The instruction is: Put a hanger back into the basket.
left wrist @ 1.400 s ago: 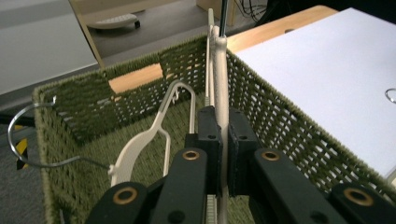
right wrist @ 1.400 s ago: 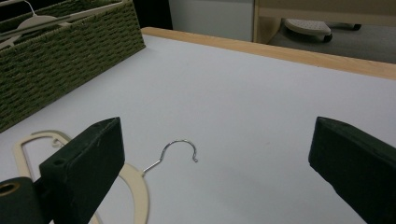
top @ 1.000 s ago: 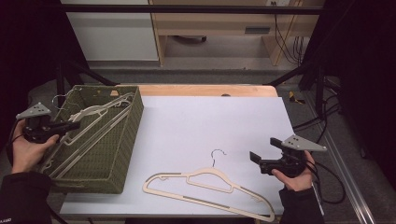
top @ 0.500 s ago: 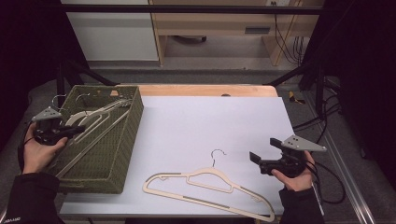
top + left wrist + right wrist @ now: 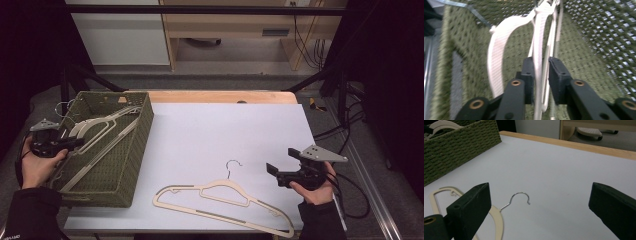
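Nearest the person, a cream hanger [image 5: 220, 202] lies flat along the desk's front edge, its wire hook [image 5: 233, 165] pointing toward the middle. Its right tip reaches almost to the front right corner. Just right of it, the right gripper [image 5: 272, 169] hovers close to the desk's right edge with its jaws wide apart and nothing between them. In the right gripper view the hook [image 5: 520, 197] sits on the bare white top between the two jaws, apart from both.

The middle and far half of the desk [image 5: 225, 125] are open, up to the wooden strip at the far edge.

At the left edge stands a green woven basket [image 5: 135, 150], holding several more hangers [image 5: 92, 130] stacked on a slant. The left gripper [image 5: 75, 144] reaches in over the basket's left rim. Its jaws have just been opening; a white hanger bar [image 5: 539, 50] runs between them with a small gap on each side, so they no longer clamp it.

The left gripper view is blurred, and the stacked hangers overlap so that their number is hard to tell.
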Motion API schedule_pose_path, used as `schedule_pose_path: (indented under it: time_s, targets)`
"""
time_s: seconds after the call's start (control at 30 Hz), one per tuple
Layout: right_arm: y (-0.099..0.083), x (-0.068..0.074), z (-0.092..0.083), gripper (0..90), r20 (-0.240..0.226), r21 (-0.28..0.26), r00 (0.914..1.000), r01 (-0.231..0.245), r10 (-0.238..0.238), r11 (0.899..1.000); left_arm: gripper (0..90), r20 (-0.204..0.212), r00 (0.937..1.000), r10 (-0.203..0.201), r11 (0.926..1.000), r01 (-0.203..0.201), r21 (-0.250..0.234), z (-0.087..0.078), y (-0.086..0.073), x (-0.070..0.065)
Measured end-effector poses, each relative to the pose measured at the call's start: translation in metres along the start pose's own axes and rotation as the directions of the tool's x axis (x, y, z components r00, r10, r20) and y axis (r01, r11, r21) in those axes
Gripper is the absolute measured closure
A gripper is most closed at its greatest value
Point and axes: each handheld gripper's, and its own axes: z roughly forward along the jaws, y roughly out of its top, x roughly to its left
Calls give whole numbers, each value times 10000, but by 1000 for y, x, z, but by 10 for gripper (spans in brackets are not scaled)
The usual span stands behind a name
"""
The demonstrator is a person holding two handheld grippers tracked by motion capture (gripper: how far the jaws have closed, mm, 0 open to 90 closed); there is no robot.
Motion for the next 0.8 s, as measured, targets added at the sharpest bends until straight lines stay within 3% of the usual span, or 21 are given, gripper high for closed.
schedule_pose_path:
  time_s: [0.13,0.37,0.47,0.63,0.8]
  targets:
    - [0,0,0,50,0,17,10000,20,-20,10000,682,67,9998,-167,9998,167,67,1,-3,2]
    - [-1,0,1,50,-30,78,10000,77,-77,9999,542,-180,9997,-165,9994,170,295,4,-4,-1]
    - [-1,1,1,50,-52,58,10000,67,-67,10000,524,-226,9996,-171,9992,179,351,2,-5,-2]
    - [0,0,-1,51,-25,27,10000,72,-72,10000,464,-138,9999,-100,9999,100,43,-9,-1,-9]
    - [0,1,-1,53,-49,-78,10000,-1,1,10000,389,171,9998,108,9961,-93,-874,-25,9,-27]
